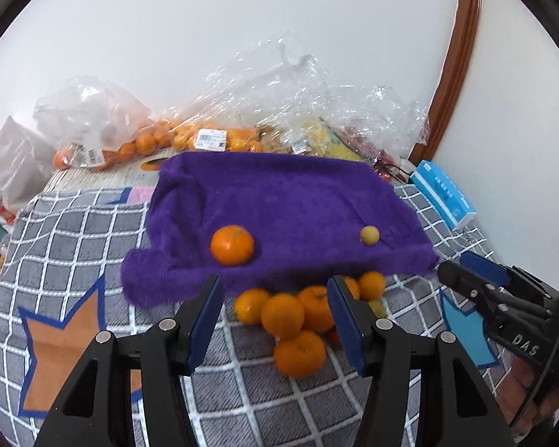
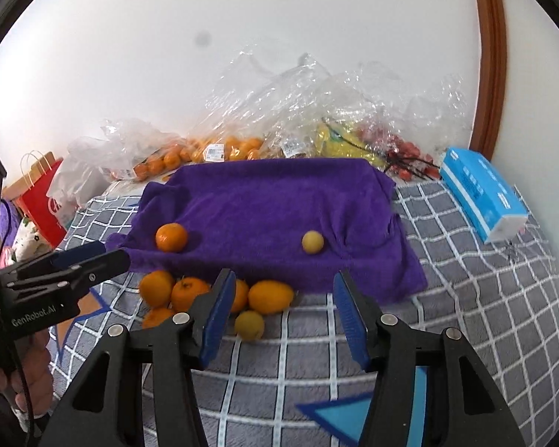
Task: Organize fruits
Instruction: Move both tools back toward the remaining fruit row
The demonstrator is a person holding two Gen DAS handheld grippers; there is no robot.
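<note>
A purple towel (image 1: 287,201) (image 2: 264,205) lies spread on the checked grey bedcover (image 1: 74,231). On it rest an orange (image 1: 231,244) (image 2: 171,237) and a small yellow fruit (image 1: 369,234) (image 2: 312,241). A pile of oranges (image 1: 282,314) (image 2: 270,296) sits at the towel's near edge, with a yellow fruit (image 2: 249,325) beside it. My left gripper (image 1: 275,283) hovers open just over that pile, nothing between its fingers. My right gripper (image 2: 285,279) is open too, above the towel's near edge to the right of the pile, holding nothing.
Clear plastic bags of oranges (image 1: 205,138) (image 2: 212,152), yellow fruit (image 2: 335,138) and red fruit (image 2: 406,156) line the wall behind the towel. A blue tissue pack (image 1: 443,193) (image 2: 484,193) lies at the right. A red paper bag (image 2: 41,201) stands at the left.
</note>
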